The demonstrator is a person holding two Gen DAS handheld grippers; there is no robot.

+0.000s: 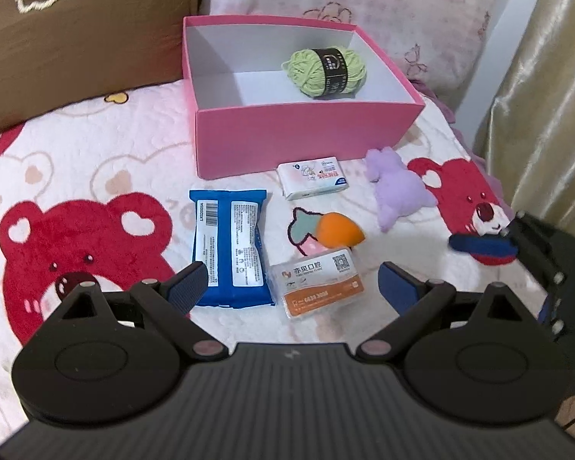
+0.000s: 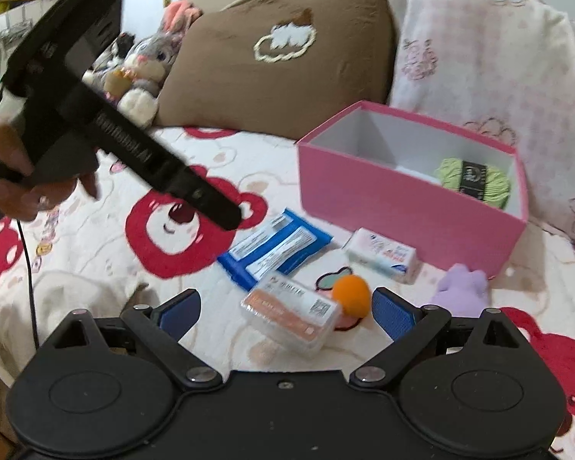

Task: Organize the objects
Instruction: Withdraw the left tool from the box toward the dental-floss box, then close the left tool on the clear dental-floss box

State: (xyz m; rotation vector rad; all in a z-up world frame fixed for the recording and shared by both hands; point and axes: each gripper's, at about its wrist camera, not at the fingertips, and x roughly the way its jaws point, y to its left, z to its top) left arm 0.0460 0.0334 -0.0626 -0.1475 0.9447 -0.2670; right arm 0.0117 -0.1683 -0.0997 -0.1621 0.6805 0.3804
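- left gripper [image 1: 289, 287] jaws spread wide, holding nothing; hovers above the blanket [image 1: 96, 161] near its front edge
- right gripper [image 2: 285, 308] jaws likewise apart and empty
- pink box [image 1: 306, 136] toward the blanket's back edge; green yarn [image 1: 327, 71] inside at its back right corner
- before the box: tissue pack [image 1: 312, 178], purple plush [image 1: 396, 193], blue wipes pack [image 1: 230, 245], orange sponge [image 1: 339, 230], clear card box [image 1: 318, 287] nearest the front edge

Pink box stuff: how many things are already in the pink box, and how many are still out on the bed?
In the pink box: 1, the green yarn ball
On the bed: 5, the blue wipes pack, white tissue pack, orange sponge, clear card case, purple plush toy
Total: 6
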